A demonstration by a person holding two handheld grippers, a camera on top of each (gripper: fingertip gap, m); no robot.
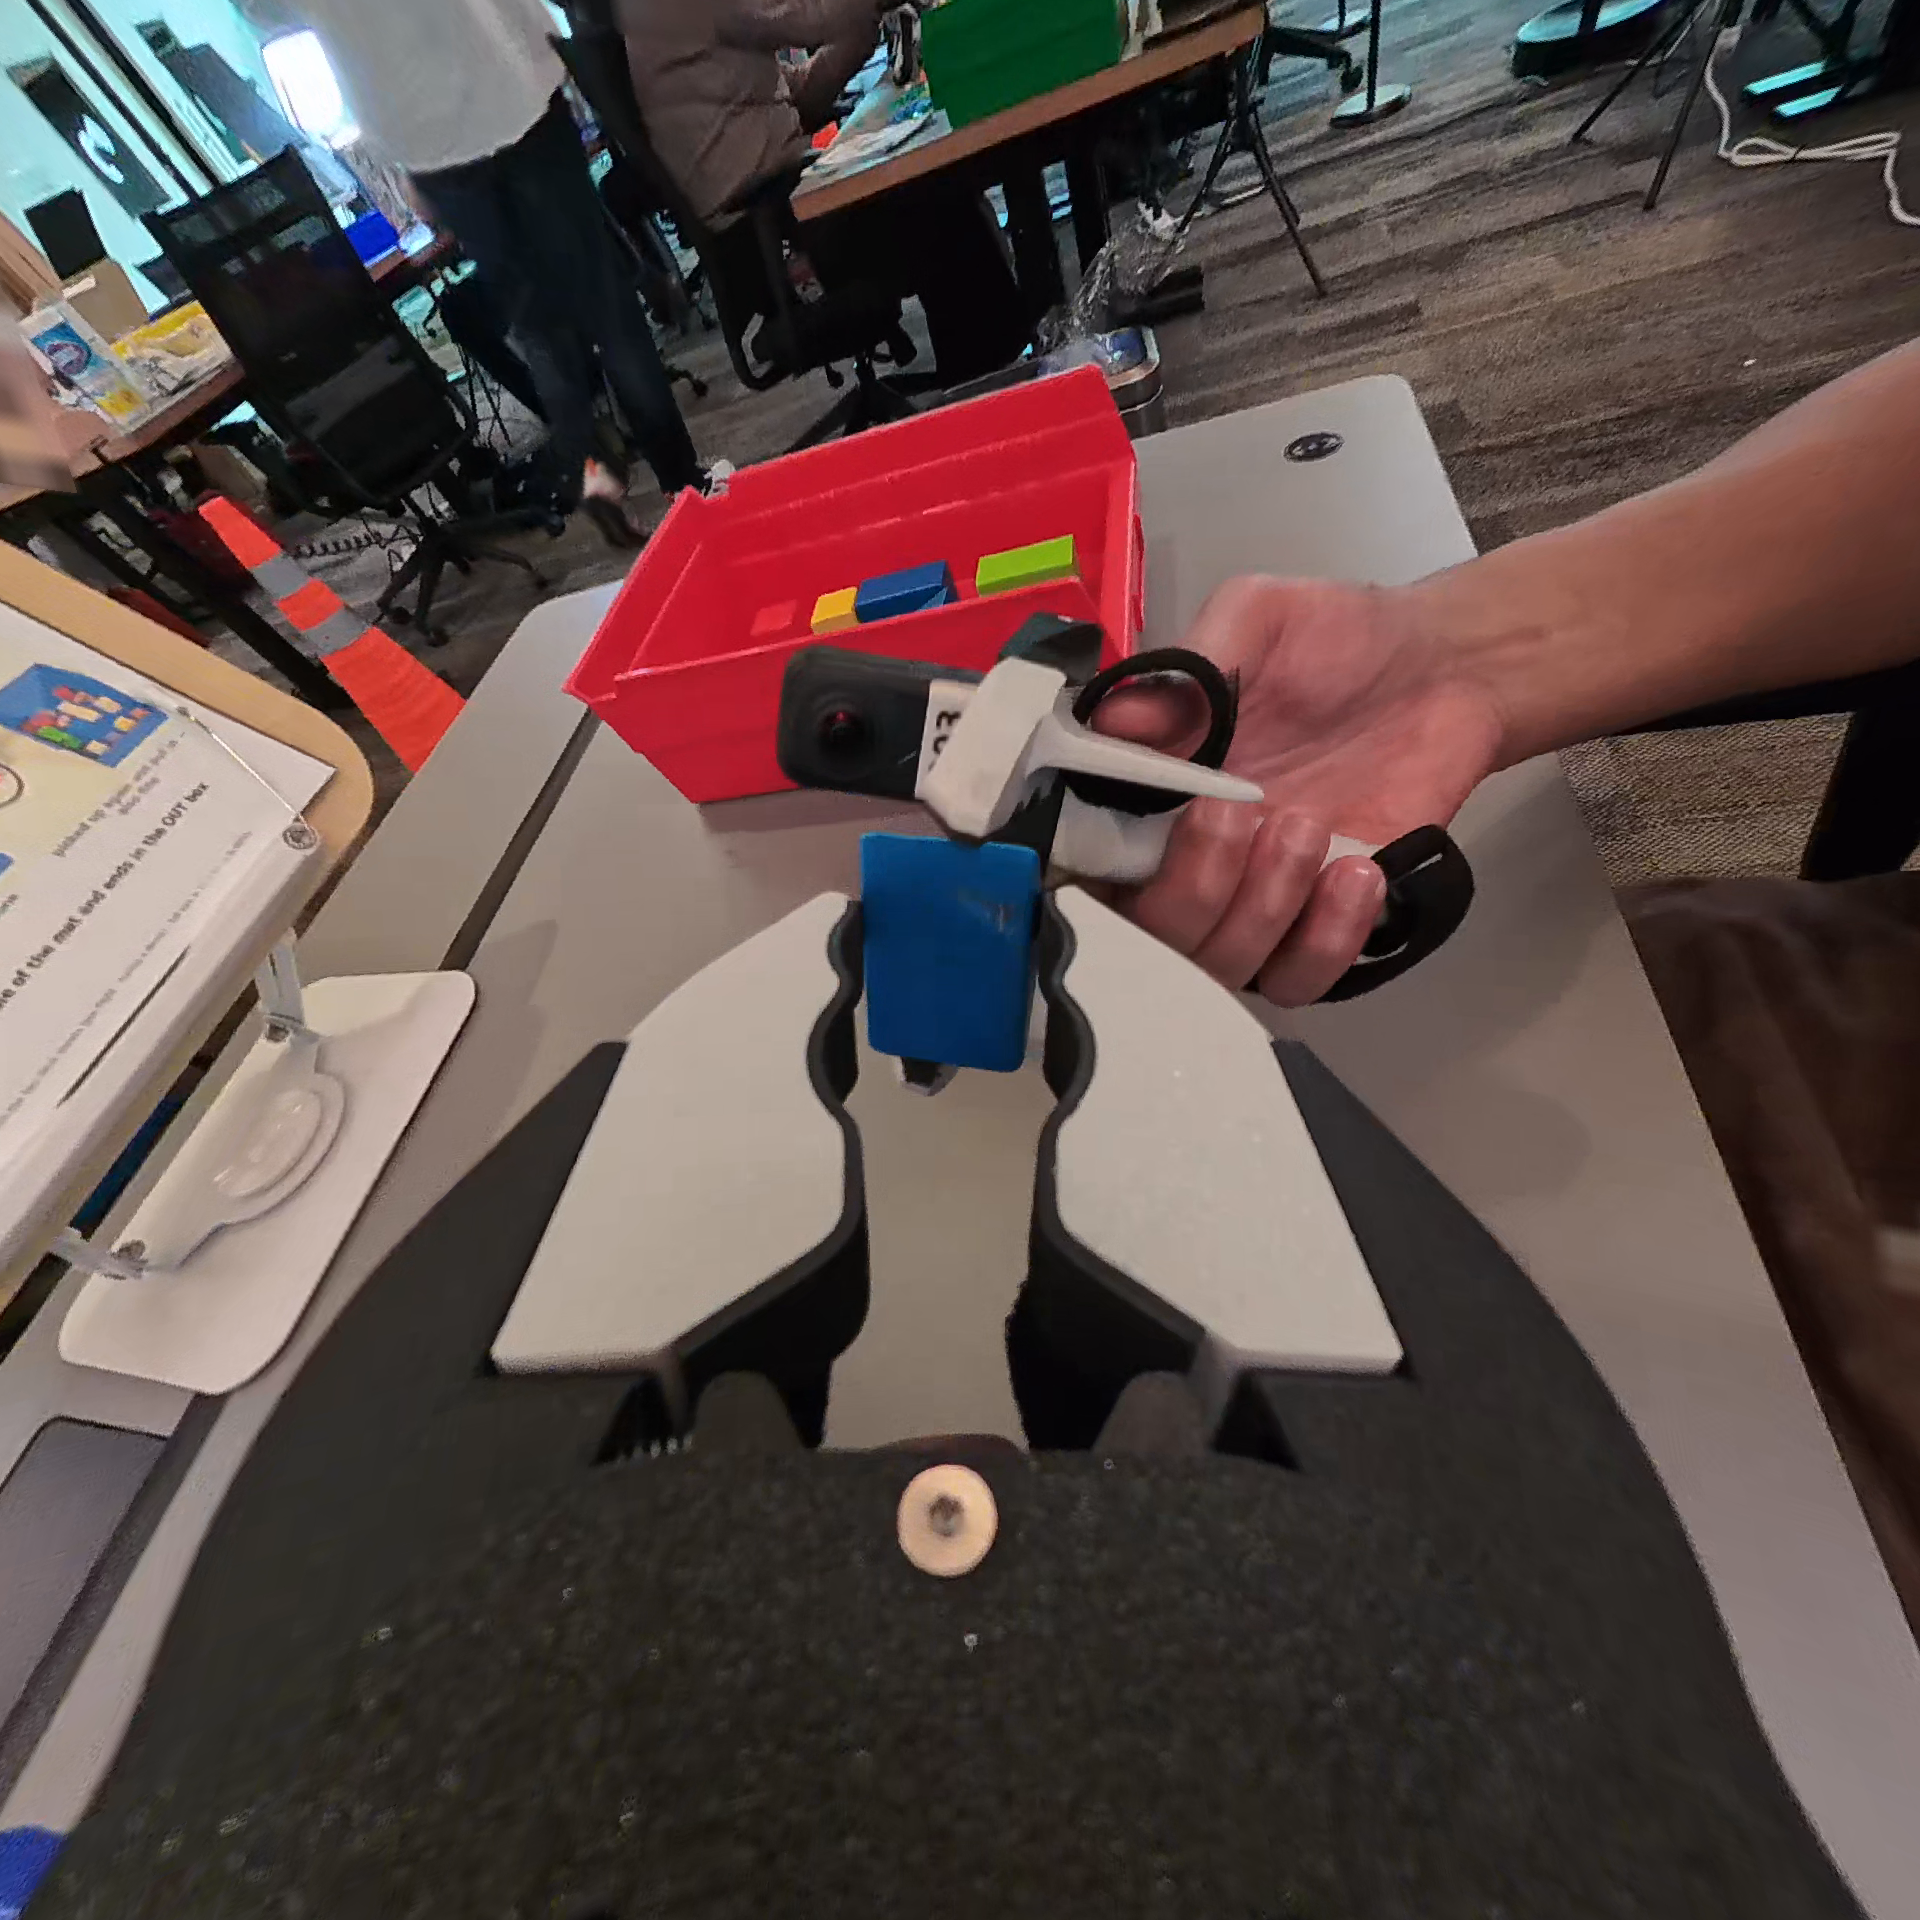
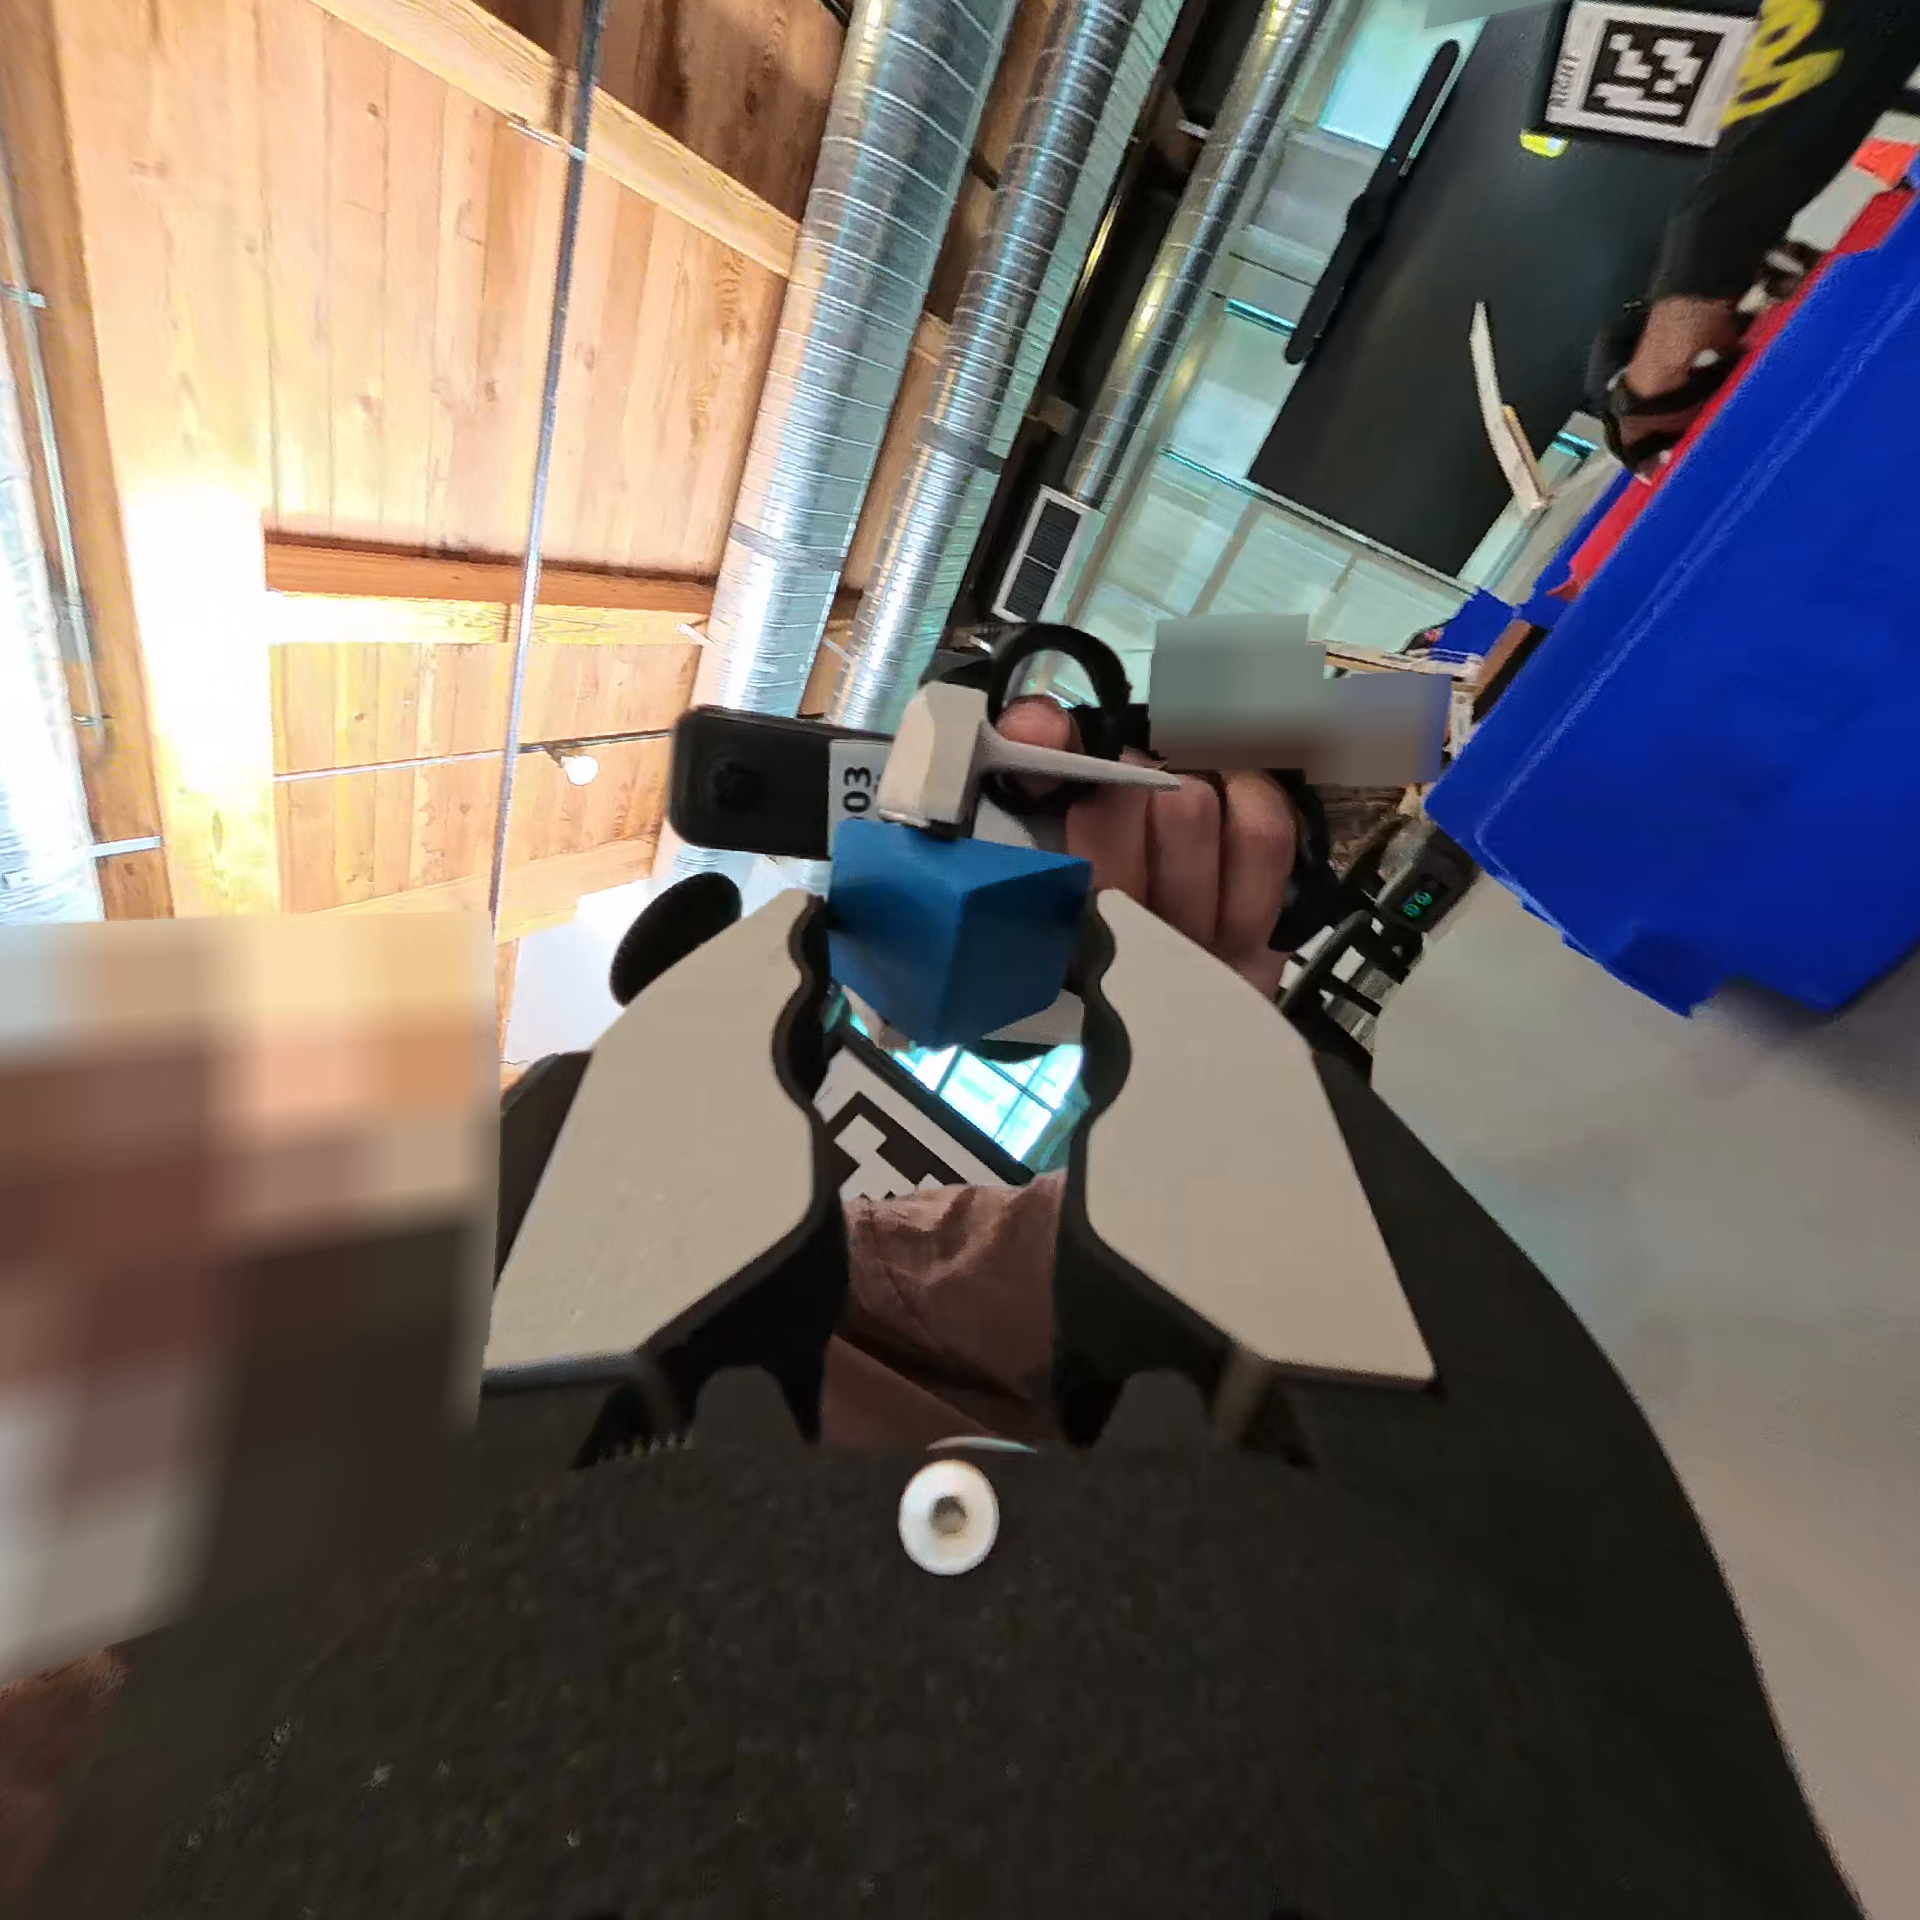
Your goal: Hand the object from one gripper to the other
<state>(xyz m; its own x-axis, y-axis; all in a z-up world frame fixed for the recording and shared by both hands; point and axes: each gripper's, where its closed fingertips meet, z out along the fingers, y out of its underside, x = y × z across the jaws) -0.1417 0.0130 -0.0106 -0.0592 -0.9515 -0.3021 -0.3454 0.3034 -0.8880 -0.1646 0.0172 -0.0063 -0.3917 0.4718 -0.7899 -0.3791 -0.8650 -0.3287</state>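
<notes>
Blue block [image 1: 951, 951] | gripped by both hand-held grippers | red bin [image 1: 883, 592] behind

1. The left tongs [image 1: 948, 971] sit at frame centre in the left wrist view, fingers closed on a blue block [image 1: 951, 951].
2. The right tongs [image 2: 951, 961] pinch the same block from the opposite side.
3. A bare hand [image 1: 1320, 779] at centre right grips the right tongs' handle.

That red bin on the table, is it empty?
Not empty. The red bin holds small red, yellow, blue and green blocks.
</notes>
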